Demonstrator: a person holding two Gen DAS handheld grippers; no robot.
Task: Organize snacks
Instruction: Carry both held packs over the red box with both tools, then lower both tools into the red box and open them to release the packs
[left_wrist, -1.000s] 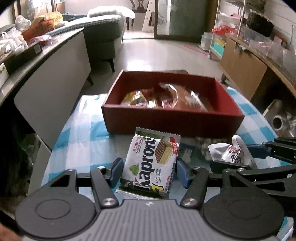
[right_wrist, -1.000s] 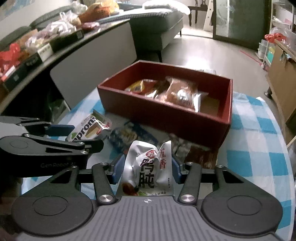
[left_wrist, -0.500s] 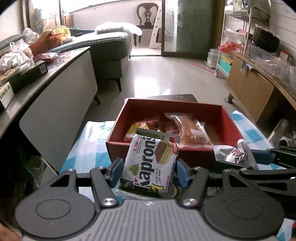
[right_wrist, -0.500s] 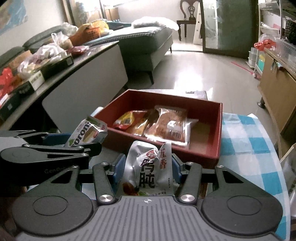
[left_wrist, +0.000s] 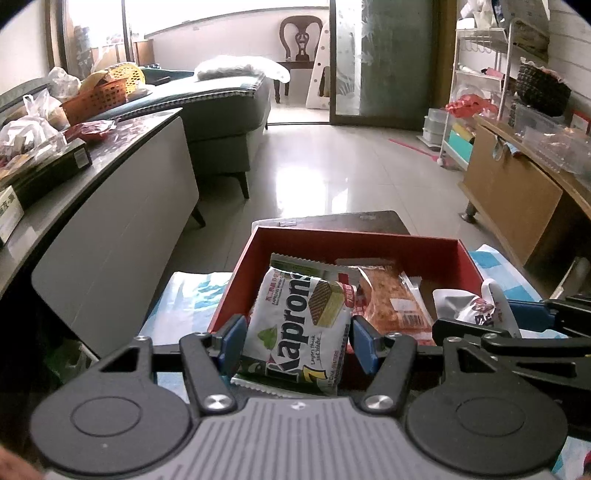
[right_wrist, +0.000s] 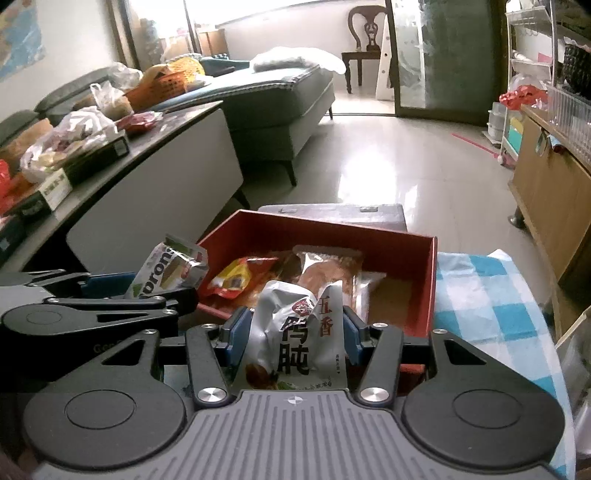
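My left gripper (left_wrist: 297, 341) is shut on a green-and-white Kaprons wafer pack (left_wrist: 301, 325), held up over the near wall of the red box (left_wrist: 354, 240). My right gripper (right_wrist: 291, 338) is shut on a silver snack pouch with Chinese lettering (right_wrist: 295, 332), also just above the box's near edge (right_wrist: 430, 280). Each gripper shows in the other's view: the right one (left_wrist: 495, 317) with its pouch, the left one (right_wrist: 162, 284) with the wafer pack. Inside the box lie a clear-wrapped orange snack (left_wrist: 391, 302) and a red-yellow packet (right_wrist: 240, 277).
The box stands on a table with a blue-and-white checked cloth (right_wrist: 491, 295). A grey counter (left_wrist: 110, 206) loaded with bags and an orange basket runs along the left. A wooden cabinet (left_wrist: 517, 199) stands at the right, a sofa (left_wrist: 221, 122) behind.
Both grippers have risen and moved forward with their packs, from over the loose snacks on the cloth to the box's near edge. Neither grip has altered.
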